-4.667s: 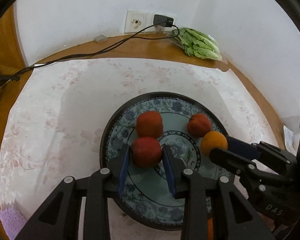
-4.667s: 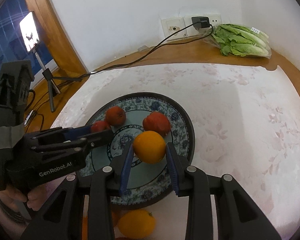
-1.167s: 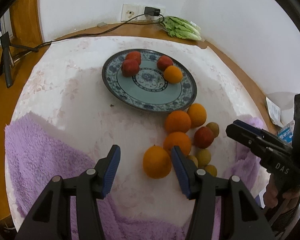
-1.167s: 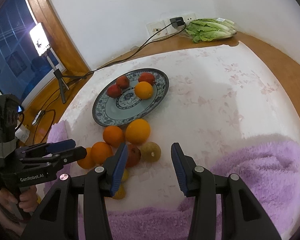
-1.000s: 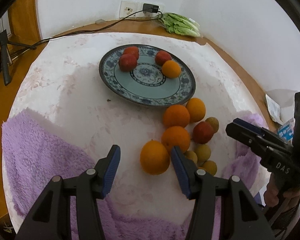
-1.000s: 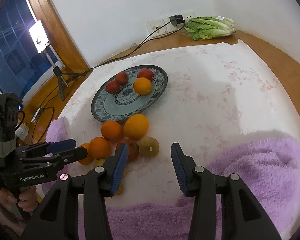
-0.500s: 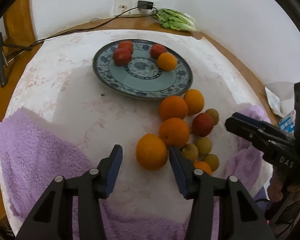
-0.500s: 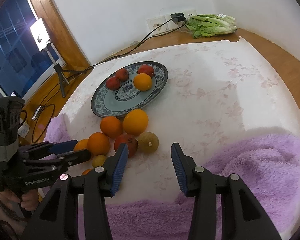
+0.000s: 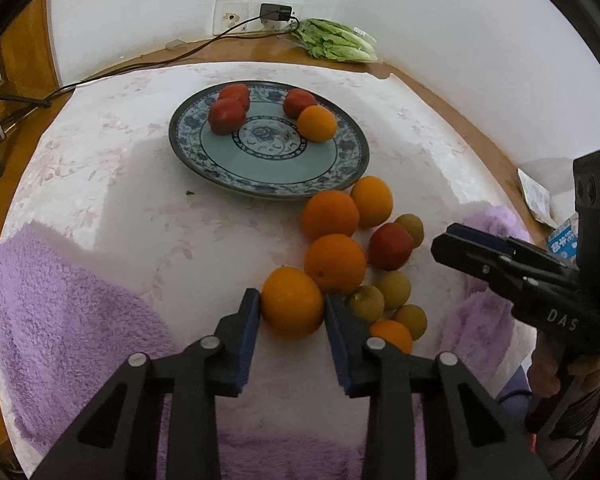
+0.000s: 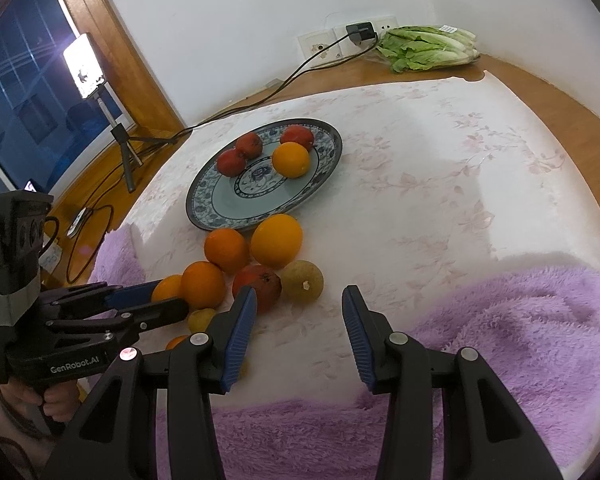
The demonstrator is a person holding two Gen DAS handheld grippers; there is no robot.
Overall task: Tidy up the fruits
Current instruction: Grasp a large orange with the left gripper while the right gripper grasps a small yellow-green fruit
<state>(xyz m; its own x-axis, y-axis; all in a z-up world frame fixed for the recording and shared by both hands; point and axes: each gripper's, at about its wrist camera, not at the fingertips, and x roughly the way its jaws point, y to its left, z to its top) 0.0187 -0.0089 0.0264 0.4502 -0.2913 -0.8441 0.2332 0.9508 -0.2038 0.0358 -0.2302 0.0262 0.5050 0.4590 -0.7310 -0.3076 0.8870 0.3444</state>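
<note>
The left hand-held gripper (image 9: 292,316) has the nearest orange (image 9: 292,307) between its blue pads, and its jaws are closing on it: both pads look pressed to the fruit's sides at 3 and 9 o'clock, and the orange sits on the white floral cloth (image 9: 140,208) of the desk, not yet lifted. It is the outermost fruit of the loose pile, touching a second orange (image 9: 334,264) at its 1 o'clock; small yellow-green fruits (image 9: 380,296) crowd just beside the gripper's 3 o'clock finger.

The relation that matters next is the line from this orange to the blue patterned plate (image 9: 340,160), which lies at 12 o'clock from the left gripper, slightly toward 11, well beyond the pile. The plate already carries three red fruits and one orange (image 9: 317,123) along its far half; its near half is bare. A round fruit has no long axis, so the grip direction is not critical. Lifting straight up before travelling toward 12 o'clock would likely avoid nudging the neighbour at 1 o'clock.

The right hand-held gripper (image 10: 300,332) stands moderately parted and empty above the cloth, with a red fruit (image 10: 257,282) touching or just behind its 9 o'clock fingertip and a brownish-green fruit (image 10: 302,280) at 12 o'clock, just ahead. The left hand is plainly the one committed to the orange.
</note>
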